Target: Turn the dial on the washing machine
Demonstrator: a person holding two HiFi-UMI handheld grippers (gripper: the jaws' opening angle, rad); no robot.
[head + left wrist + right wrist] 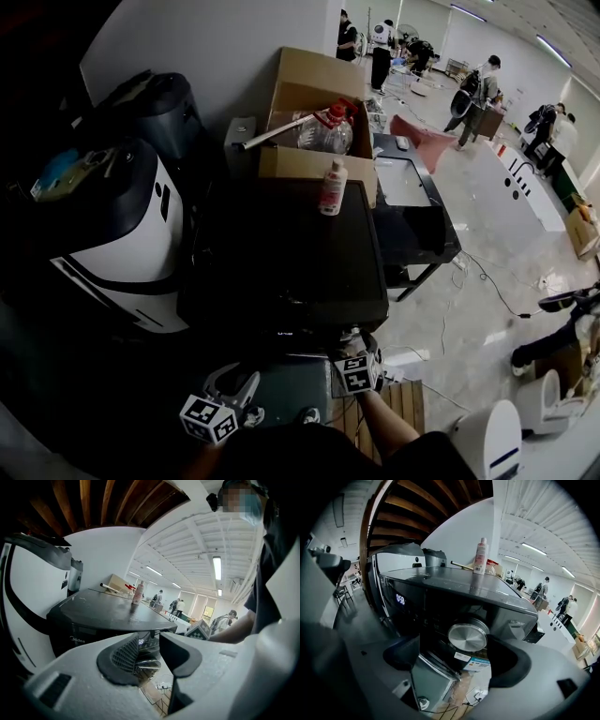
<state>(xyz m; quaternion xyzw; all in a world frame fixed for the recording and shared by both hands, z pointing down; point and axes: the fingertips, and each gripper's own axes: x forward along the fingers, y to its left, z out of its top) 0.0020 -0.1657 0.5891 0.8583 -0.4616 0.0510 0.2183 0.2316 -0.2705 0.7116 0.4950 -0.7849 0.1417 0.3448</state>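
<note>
The left hand-held gripper [147,643] was low before the dark washing machine [281,253], its jaws a little apart with nothing between them; the right hand-held gripper [456,645] had its jaws wide open, one on each side of the silver dial [468,637], not closed on it; the dial sat on the front panel of the machine, near a lit display [400,598]; on the lid a white bottle [332,187] stood upright near the far edge; behind it was an open cardboard box [314,89]; far off, several people [478,89] stood on the pale floor.
</note>
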